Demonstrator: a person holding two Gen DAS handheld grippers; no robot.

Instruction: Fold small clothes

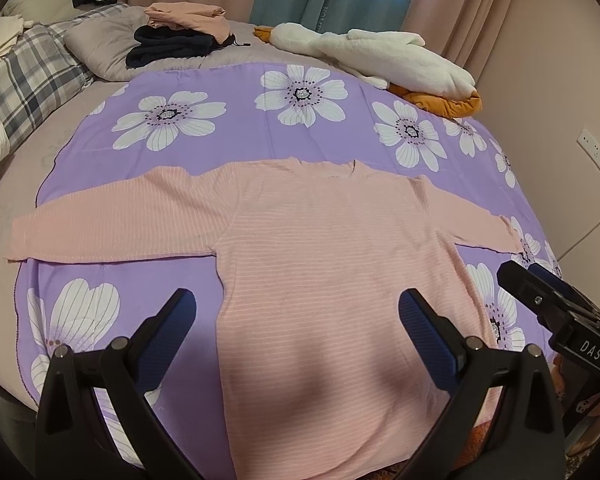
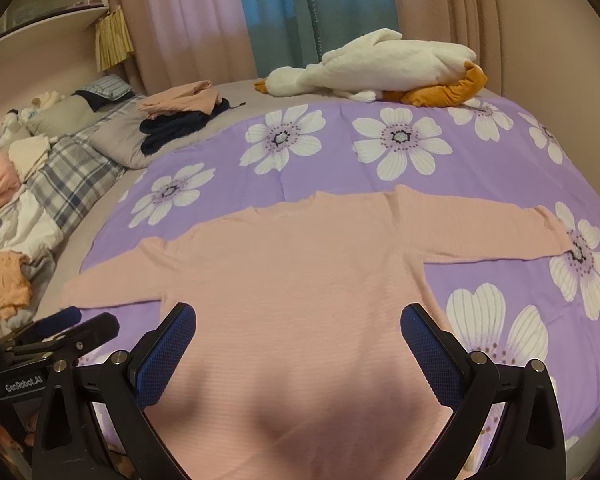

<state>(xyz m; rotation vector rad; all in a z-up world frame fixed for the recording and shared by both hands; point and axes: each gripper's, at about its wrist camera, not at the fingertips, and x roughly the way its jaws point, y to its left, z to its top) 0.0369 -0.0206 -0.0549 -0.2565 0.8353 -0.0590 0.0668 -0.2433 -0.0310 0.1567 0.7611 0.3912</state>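
A pink striped long-sleeved top (image 1: 324, 264) (image 2: 292, 280) lies flat on a purple flowered cloth (image 1: 236, 120) (image 2: 340, 168), both sleeves spread out sideways. My left gripper (image 1: 296, 312) hovers open over the top's lower left part, nothing between its blue-padded fingers. My right gripper (image 2: 298, 326) stands open above the lower middle of the top, holding nothing. In the left wrist view the right gripper (image 1: 540, 284) shows at the right edge. The left gripper (image 2: 76, 322) appears at the left edge of the right wrist view.
A white plush goose (image 1: 380, 56) (image 2: 380, 68) lies at the bed's far side. Folded pink and dark clothes (image 1: 180, 36) (image 2: 180, 116) are stacked on a grey pillow. Plaid bedding (image 1: 28, 80) and loose garments (image 2: 4, 284) sit at the left. Curtains and a wall socket (image 1: 598, 156) lie beyond.
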